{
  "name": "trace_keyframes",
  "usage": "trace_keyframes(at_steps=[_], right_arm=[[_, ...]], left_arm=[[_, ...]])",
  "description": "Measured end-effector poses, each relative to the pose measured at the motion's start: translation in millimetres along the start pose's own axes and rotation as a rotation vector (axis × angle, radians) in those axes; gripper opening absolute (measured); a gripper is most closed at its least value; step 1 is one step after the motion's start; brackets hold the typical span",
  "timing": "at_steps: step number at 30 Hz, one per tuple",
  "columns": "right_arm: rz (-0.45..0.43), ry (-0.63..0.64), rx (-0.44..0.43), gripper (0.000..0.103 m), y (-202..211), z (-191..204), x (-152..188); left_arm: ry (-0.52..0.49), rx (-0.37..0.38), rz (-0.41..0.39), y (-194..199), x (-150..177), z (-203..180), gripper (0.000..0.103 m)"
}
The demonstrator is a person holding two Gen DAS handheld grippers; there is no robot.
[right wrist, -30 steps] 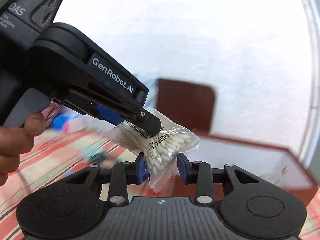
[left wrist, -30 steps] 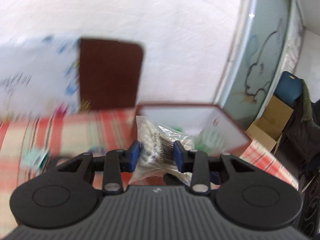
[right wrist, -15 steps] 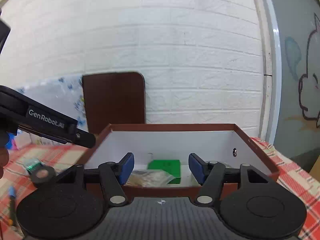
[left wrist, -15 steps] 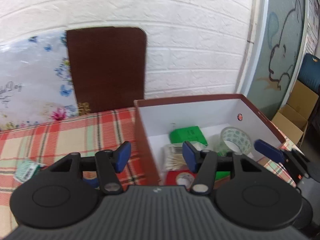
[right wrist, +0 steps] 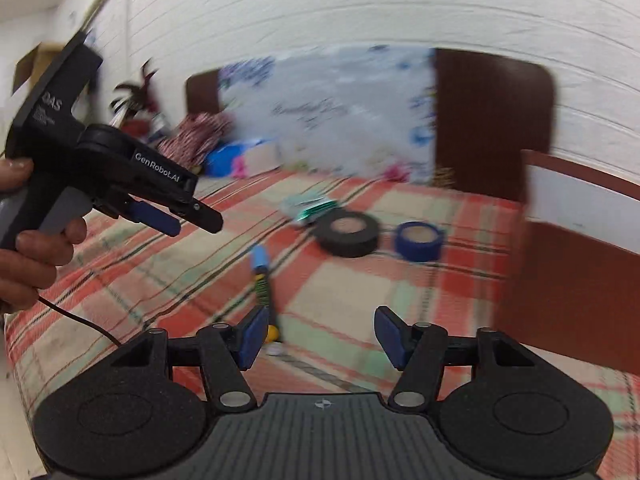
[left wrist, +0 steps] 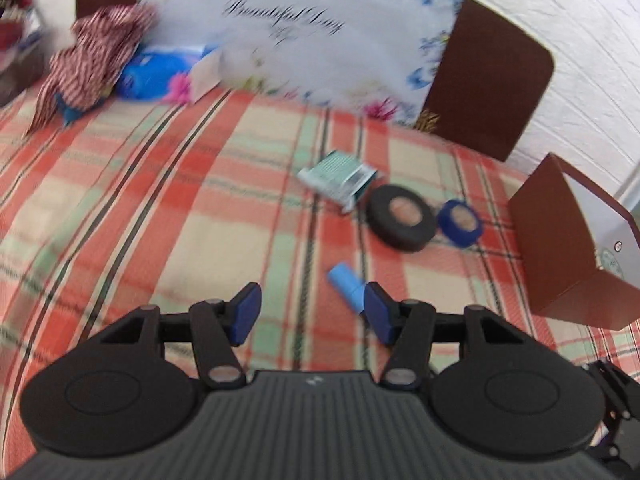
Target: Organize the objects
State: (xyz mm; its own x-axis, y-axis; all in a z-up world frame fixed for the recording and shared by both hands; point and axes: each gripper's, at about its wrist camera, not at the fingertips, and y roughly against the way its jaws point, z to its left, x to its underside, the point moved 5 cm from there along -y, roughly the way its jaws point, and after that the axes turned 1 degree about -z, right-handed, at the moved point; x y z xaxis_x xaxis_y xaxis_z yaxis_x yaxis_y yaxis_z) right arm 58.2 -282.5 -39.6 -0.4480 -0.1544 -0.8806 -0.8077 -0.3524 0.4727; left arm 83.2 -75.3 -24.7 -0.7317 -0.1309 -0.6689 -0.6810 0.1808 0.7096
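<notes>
On the plaid bed cover lie a black tape roll (left wrist: 401,217) (right wrist: 346,232), a smaller blue tape roll (left wrist: 460,223) (right wrist: 418,241), a teal packet (left wrist: 338,178) (right wrist: 308,207) and a pen with a light-blue cap (left wrist: 345,286) (right wrist: 262,276). The brown box (left wrist: 560,240) (right wrist: 580,280) stands at the right. My left gripper (left wrist: 310,316) is open and empty, hovering just short of the pen; it also shows in the right wrist view (right wrist: 182,216). My right gripper (right wrist: 320,336) is open and empty, above the pen's lower end.
A white floral pillow (left wrist: 300,32) and a brown headboard (left wrist: 488,80) stand at the back against the white brick wall. A striped cloth (left wrist: 92,60) and blue packages (left wrist: 156,72) lie at the far left.
Both grippers let go of the cotton-swab bag into the box and opened. Both have since swung left, away from the box, toward the loose items on the bed cover.
</notes>
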Motion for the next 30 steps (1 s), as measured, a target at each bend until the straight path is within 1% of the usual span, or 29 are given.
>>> trace_keyframes(at_steps=[1, 2, 3, 4, 5, 6, 7, 8, 9, 10, 11, 12, 13, 14, 15, 16, 17, 20, 24, 25, 26, 30], right_arm=[[0.028, 0.016, -0.004, 0.055, -11.8, 4.6, 0.0], [0.06, 0.022, -0.011, 0.051, -20.9, 8.9, 1.3], [0.09, 0.025, -0.016, 0.043, -31.2, 12.4, 2.1], [0.122, 0.038, -0.018, 0.039, -40.8, 15.9, 5.5], [0.161, 0.058, -0.01, 0.023, -53.3, 18.6, 8.3], [0.164, 0.062, -0.005, 0.022, -57.8, 20.9, 11.1], [0.156, 0.046, -0.012, 0.018, -56.5, 21.8, 9.5], [0.166, 0.018, -0.026, 0.016, -53.5, 20.8, 8.6], [0.171, -0.035, -0.045, 0.016, -50.7, 17.8, 6.9], [0.179, -0.107, -0.076, 0.016, -48.3, 12.9, 5.9], [0.181, -0.178, -0.108, 0.016, -45.2, 7.5, 5.4], [0.17, -0.238, -0.145, 0.016, -41.0, 3.3, 4.7], [0.154, -0.262, -0.167, 0.016, -37.8, 3.4, 3.4], [0.139, -0.25, -0.162, 0.016, -33.7, 5.8, 1.8], [0.121, -0.218, -0.149, 0.016, -29.3, 9.5, -0.2], [0.104, -0.197, -0.134, 0.016, -25.5, 12.4, -2.5], [0.094, -0.185, -0.12, 0.016, -22.3, 13.0, -4.2], [0.09, -0.209, -0.126, 0.016, -20.1, 4.7, -8.3], [0.114, -0.231, -0.124, 0.016, -17.4, -3.4, -17.6], [0.122, -0.219, -0.11, 0.016, -15.1, -3.8, -20.4], [0.124, -0.206, -0.099, 0.016, -15.1, -3.4, -23.2], [0.11, -0.201, -0.108, 0.016, -14.0, -5.9, -33.2]], left_arm=[[0.019, 0.014, 0.018, -1.6, 3.7, 3.5, 0.058], [0.038, 0.04, 0.04, -5.8, 6.3, 4.3, 0.058], [0.051, 0.07, 0.059, -9.7, 8.7, 1.5, 0.058], [0.063, 0.094, 0.076, -14.3, 11.0, -1.2, 0.058], [0.077, 0.111, 0.097, -19.9, 12.5, -4.2, 0.059], [0.091, 0.127, 0.12, -26.5, 14.5, -7.2, 0.06], [0.1, 0.14, 0.144, -34.6, 17.5, -12.8, 0.062], [0.11, 0.137, 0.167, -42.9, 20.7, -16.0, 0.063], [0.11, 0.127, 0.156, -44.8, 22.1, -19.1, 0.065], [0.105, 0.126, 0.14, -43.8, 20.9, -22.6, 0.064], [0.109, 0.137, 0.141, -43.2, 20.3, -25.1, 0.063], [0.121, 0.168, 0.149, -42.7, 19.5, -28.0, 0.053], [0.135, 0.203, 0.161, -41.8, 18.3, -30.8, 0.047], [0.142, 0.228, 0.168, -39.5, 16.8, -34.1, 0.047], [0.137, 0.239, 0.16, -36.9, 15.2, -39.2, 0.041], [0.12, 0.226, 0.146, -33.4, 13.5, -43.7, 0.031], [0.102, 0.206, 0.131, -30.5, 11.3, -47.5, 0.026], [0.11, 0.219, 0.115, -24.5, 4.1, -52.7, 0.023], [0.111, 0.24, 0.107, -20.3, -1.3, -56.2, 0.019], [0.102, 0.238, 0.11, -20.6, -1.6, -58.6, 0.014], [0.092, 0.232, 0.115, -21.5, -2.0, -60.3, 0.013], [0.081, 0.233, 0.113, -19.5, -3.9, -66.8, 0.013]])
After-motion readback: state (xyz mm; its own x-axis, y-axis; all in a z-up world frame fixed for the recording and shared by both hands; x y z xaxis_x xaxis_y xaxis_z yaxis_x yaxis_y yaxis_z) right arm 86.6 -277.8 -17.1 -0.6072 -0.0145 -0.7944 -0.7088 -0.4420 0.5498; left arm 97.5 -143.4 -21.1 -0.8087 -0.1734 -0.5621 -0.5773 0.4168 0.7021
